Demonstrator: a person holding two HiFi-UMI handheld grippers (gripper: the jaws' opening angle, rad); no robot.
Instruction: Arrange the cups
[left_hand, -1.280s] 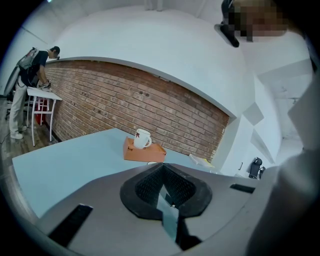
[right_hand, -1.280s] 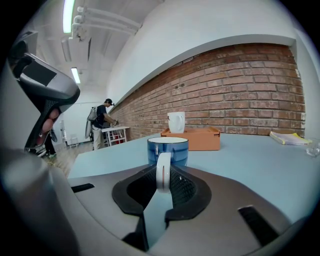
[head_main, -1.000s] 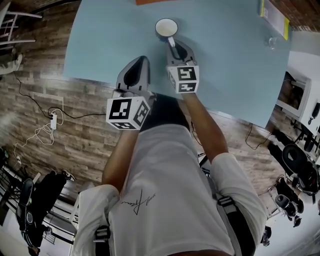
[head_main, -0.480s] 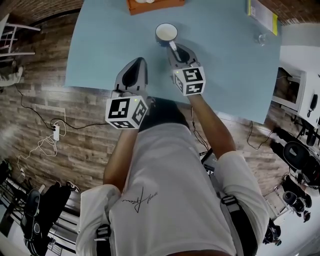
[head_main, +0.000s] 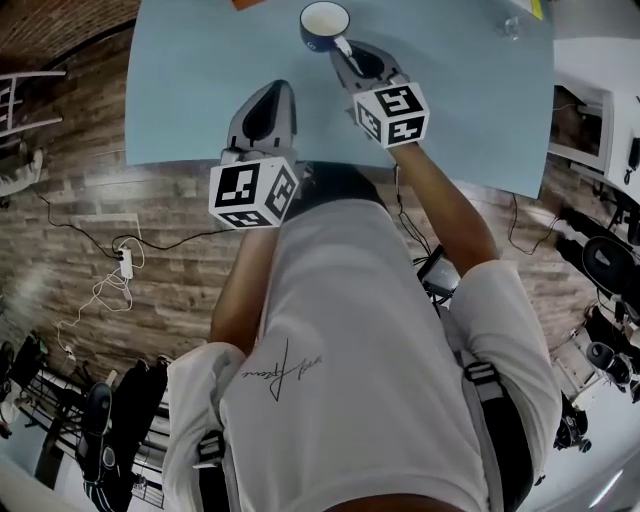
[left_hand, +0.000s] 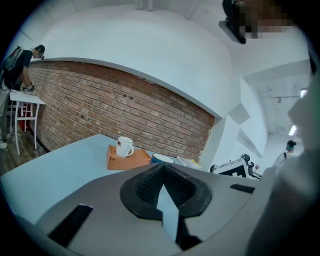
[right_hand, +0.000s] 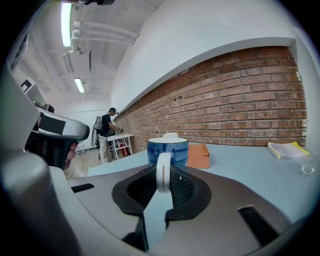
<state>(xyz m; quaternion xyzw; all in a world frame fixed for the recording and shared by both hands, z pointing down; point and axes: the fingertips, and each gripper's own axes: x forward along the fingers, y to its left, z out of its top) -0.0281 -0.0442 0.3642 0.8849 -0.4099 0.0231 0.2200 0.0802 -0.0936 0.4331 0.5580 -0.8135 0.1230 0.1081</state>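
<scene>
Pinching cup (right_hand: 167, 149) by handle in right claw (right_hand: 163, 174), we see tray (right_hand: 198, 156) just beyond at 1 o'clock; left claw (left_hand: 164, 173) pressed together, empty.

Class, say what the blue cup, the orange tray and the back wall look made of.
The blue cup: likely glazed ceramic; glossy blue, white rim and handle. The orange tray: matte, wood or plastic, unclear. The back wall: bare brick, with visible mortar lines.
</scene>
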